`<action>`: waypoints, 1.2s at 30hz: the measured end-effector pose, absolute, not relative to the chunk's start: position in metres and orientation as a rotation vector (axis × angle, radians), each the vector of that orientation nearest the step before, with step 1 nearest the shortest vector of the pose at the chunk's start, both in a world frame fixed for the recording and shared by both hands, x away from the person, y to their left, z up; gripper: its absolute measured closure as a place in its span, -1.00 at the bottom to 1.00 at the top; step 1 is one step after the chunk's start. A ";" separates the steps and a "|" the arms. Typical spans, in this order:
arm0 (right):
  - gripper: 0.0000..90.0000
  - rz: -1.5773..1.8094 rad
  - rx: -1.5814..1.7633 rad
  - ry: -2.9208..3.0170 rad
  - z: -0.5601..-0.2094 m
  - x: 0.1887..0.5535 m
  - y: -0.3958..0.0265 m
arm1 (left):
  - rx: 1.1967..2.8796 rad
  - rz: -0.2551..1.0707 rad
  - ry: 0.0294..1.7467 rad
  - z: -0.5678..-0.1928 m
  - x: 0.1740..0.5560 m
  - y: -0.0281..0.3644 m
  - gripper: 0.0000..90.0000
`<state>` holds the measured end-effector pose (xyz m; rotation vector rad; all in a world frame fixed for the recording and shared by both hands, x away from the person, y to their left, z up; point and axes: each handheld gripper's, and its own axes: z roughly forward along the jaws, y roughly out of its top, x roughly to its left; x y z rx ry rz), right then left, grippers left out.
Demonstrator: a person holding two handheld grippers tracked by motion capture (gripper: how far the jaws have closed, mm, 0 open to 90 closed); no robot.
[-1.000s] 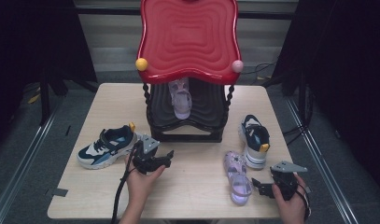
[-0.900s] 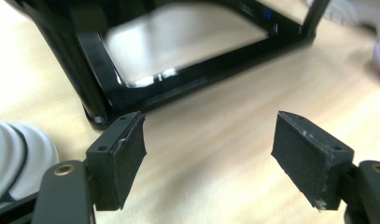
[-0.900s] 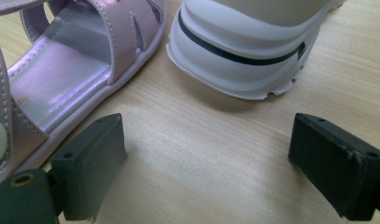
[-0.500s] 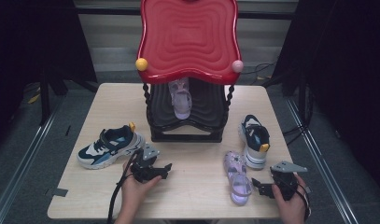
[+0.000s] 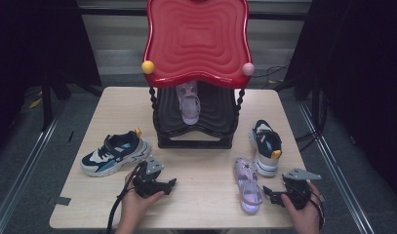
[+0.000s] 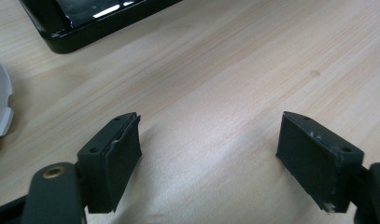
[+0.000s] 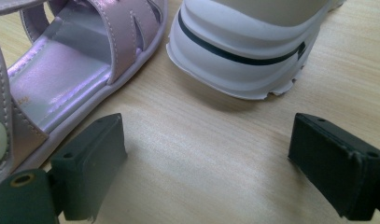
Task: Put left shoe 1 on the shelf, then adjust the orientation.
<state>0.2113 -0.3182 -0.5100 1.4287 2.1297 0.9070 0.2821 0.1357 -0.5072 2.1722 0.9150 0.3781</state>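
Lilac glossy strapped sandal (image 5: 248, 185) lies at the table's (image 5: 201, 204) five o'clock, long axis twelve-to-six, toe toward six. Right gripper (image 5: 273, 194) beside it and left gripper (image 5: 168, 185) both gape empty.

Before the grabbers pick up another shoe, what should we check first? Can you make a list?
1. Left gripper jaws apart with nothing between them: ok.
2. Right gripper jaws apart with nothing between them: ok.
3. Purple sandal lying flat on the table, free to grab: ok.
4. Right gripper lined up on the sandal: not ok, the sandal sits beside its left jaw, not between the jaws.
5. White and navy sneaker clear of the sandal: cannot tell, they lie very close.
6. Room on the black shelf beside the sandal already there: ok.
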 end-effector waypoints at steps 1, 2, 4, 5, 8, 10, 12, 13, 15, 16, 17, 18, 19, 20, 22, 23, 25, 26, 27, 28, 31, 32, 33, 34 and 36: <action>-0.77 0.907 1.429 2.131 -0.510 0.211 -0.318 | 2.175 0.376 0.908 -0.507 0.282 0.136 -0.54; -0.77 0.907 1.429 2.130 -0.510 0.211 -0.318 | 2.169 0.369 0.915 -0.508 0.282 0.136 -0.55; -0.77 0.907 1.427 2.131 -0.510 0.211 -0.318 | 2.174 0.371 0.912 -0.508 0.283 0.137 -0.60; -0.77 0.907 1.429 2.130 -0.510 0.211 -0.318 | 2.173 0.373 0.913 -0.508 0.283 0.137 -0.60; -0.76 0.905 1.432 2.130 -0.510 0.211 -0.318 | 2.177 0.375 0.916 -0.508 0.283 0.137 -0.63; -0.74 0.912 1.425 2.135 -0.510 0.211 -0.319 | 2.180 0.373 0.921 -0.508 0.283 0.137 -0.65; -0.67 0.918 1.427 2.123 -0.510 0.211 -0.319 | 2.182 0.370 0.920 -0.508 0.283 0.137 -0.65; -0.67 0.920 1.424 2.123 -0.510 0.211 -0.319 | 2.181 0.370 0.921 -0.508 0.283 0.137 -0.66; -0.60 0.920 1.427 2.130 -0.509 0.212 -0.318 | 2.181 0.370 0.920 -0.508 0.283 0.137 -0.66; -0.59 0.930 1.421 2.135 -0.508 0.212 -0.318 | 2.181 0.370 0.920 -0.508 0.283 0.137 -0.66; -0.59 0.936 1.422 2.139 -0.507 0.212 -0.317 | 2.181 0.370 0.919 -0.508 0.283 0.137 -0.66; -0.58 0.944 1.421 2.141 -0.505 0.212 -0.316 | 2.180 0.369 0.916 -0.508 0.283 0.137 -0.66; -0.56 0.941 1.411 2.133 -0.503 0.211 -0.315 | 2.179 0.366 0.918 -0.508 0.283 0.137 -0.67; -0.55 0.941 1.400 2.122 -0.500 0.210 -0.314 | 2.184 0.369 0.915 -0.508 0.283 0.137 -0.67; -0.54 0.970 1.395 2.121 -0.493 0.209 -0.312 | 2.182 0.369 0.916 -0.508 0.283 0.137 -0.67; -0.51 0.977 1.392 2.123 -0.488 0.207 -0.311 | 2.181 0.368 0.917 -0.508 0.283 0.137 -0.67; -0.47 0.977 1.385 2.116 -0.481 0.205 -0.308 | 2.182 0.365 0.917 -0.508 0.283 0.136 -0.68; -0.44 0.986 1.377 2.110 -0.476 0.204 -0.307 | 2.180 0.366 0.917 -0.508 0.283 0.136 -0.68; -0.40 0.997 1.371 2.101 -0.472 0.203 -0.305 | 2.179 0.365 0.916 -0.508 0.283 0.136 -0.68; -0.37 1.007 1.361 2.101 -0.466 0.201 -0.303 | 2.181 0.364 0.916 -0.508 0.283 0.136 -0.68; -0.25 1.030 1.331 2.108 -0.454 0.198 -0.297 | 2.179 0.365 0.916 -0.508 0.283 0.136 -0.68; -0.24 1.042 1.326 2.107 -0.450 0.197 -0.294 | 2.179 0.365 0.916 -0.508 0.283 0.136 -0.68; -0.24 1.049 1.322 2.114 -0.447 0.196 -0.291 | 2.179 0.365 0.916 -0.508 0.283 0.136 -0.68; -0.23 1.054 1.324 2.119 -0.445 0.195 -0.288 | 2.179 0.365 0.916 -0.508 0.283 0.136 -0.68; -0.13 1.068 1.302 2.134 -0.442 0.194 -0.280 | 2.180 0.364 0.916 -0.508 0.283 0.136 -0.68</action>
